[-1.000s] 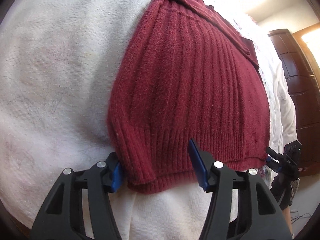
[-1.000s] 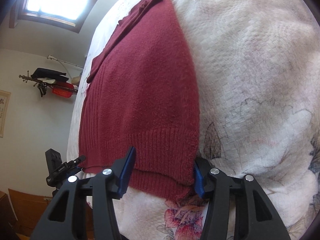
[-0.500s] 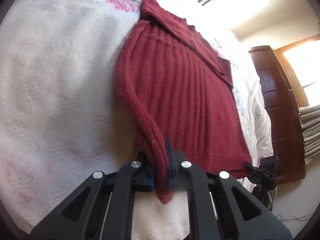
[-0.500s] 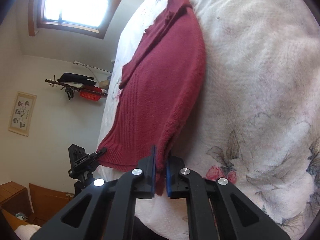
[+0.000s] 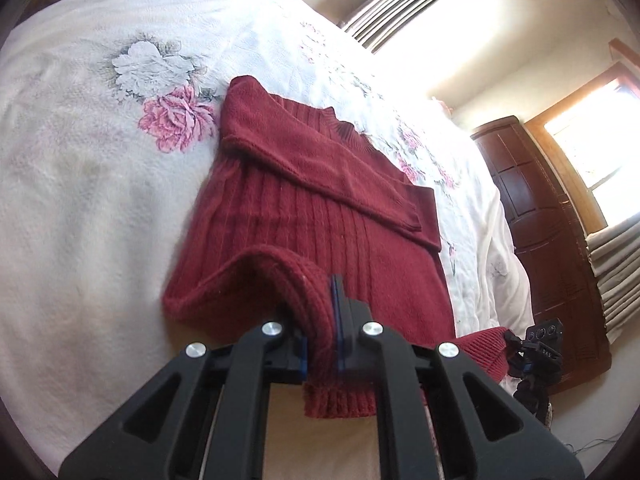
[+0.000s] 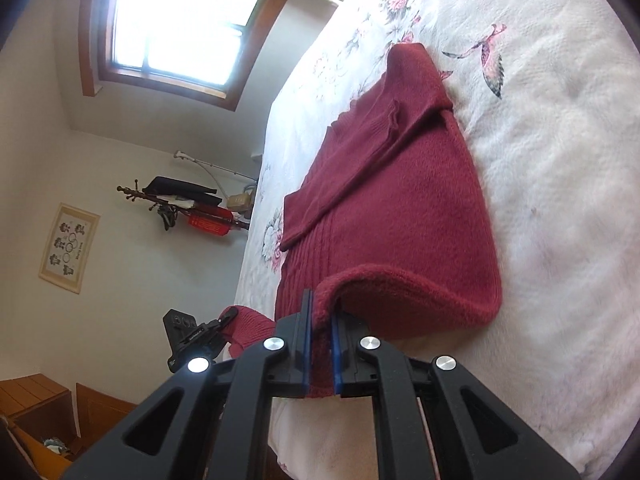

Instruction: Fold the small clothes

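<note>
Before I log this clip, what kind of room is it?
Most likely a home bedroom: a dark red knitted sweater lies on a white floral quilted bedspread, a dark wooden wardrobe stands beside it, and a wooden coat rack hung with clothes stands by the wall.

Home bedroom, floral bedspread [image 5: 152, 92], wooden wardrobe [image 5: 548, 236]

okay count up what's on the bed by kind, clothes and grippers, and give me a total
Red sweaters: 1, the sweater on the floral bedspread
Grippers: 2, the left gripper and the right gripper, each with jaws shut on a bottom corner of the hem
Total: 3
</note>
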Motion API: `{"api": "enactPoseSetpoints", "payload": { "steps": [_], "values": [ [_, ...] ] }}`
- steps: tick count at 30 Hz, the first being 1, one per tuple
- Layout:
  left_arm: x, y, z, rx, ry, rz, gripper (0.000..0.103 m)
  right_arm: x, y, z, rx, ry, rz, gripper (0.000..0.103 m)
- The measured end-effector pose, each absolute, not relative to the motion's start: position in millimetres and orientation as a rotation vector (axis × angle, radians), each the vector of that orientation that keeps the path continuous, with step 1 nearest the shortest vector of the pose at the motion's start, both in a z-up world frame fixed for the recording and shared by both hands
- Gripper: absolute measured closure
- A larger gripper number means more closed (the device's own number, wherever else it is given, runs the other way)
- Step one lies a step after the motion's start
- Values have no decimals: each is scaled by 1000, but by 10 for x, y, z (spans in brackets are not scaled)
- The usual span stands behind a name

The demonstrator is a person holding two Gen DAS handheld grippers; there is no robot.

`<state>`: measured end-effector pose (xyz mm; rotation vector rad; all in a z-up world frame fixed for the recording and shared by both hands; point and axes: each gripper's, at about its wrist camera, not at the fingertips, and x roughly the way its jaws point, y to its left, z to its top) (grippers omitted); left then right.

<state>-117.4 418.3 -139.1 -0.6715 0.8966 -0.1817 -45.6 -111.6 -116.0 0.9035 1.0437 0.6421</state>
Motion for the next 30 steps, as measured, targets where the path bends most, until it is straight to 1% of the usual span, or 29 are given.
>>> {"api": "enactPoseSetpoints", "payload": {
  "steps": [7, 11, 14, 17, 22, 23, 24, 25, 26, 27, 28, 30],
  "values": [
    [-607, 4388, -1742, -696, 902, -86, 96, 239, -1154, -1533, 964, 1100, 549, 96],
    [-358, 4442, -1961, -696, 938, -58, 96, 509, -1155, -1773, 968, 1140, 502, 96],
    [-239, 4428, -2084, -675, 967, -54, 95, 637, -1162, -1902, 976, 1161, 480, 96],
    [-163, 4454, -2186, -689, 991, -55, 92, 726, -1171, -2023, 992, 1182, 460, 96],
    [-114, 4552, -2217, -760, 1022, -92, 90, 788, -1193, -2123, 1016, 1213, 443, 92],
    [-134, 4591, -2190, -793, 1024, -112, 88, 783, -1206, -2105, 1014, 1211, 443, 91],
    [-168, 4644, -2151, -834, 1018, -139, 82, 771, -1219, -2071, 1005, 1206, 443, 85],
    [-212, 4706, -2114, -882, 1011, -168, 70, 750, -1240, -2026, 993, 1198, 441, 75],
    [-262, 4773, -2082, -941, 1004, -203, 63, 728, -1271, -1977, 976, 1188, 432, 68],
    [-312, 4848, -2047, -992, 998, -237, 52, 701, -1304, -1917, 954, 1179, 425, 63],
    [-360, 4910, -1995, -1010, 986, -254, 52, 674, -1332, -1858, 930, 1173, 421, 63],
    [-439, 4966, -1861, -945, 977, -233, 52, 619, -1364, -1746, 887, 1166, 427, 63]
  ]
}}
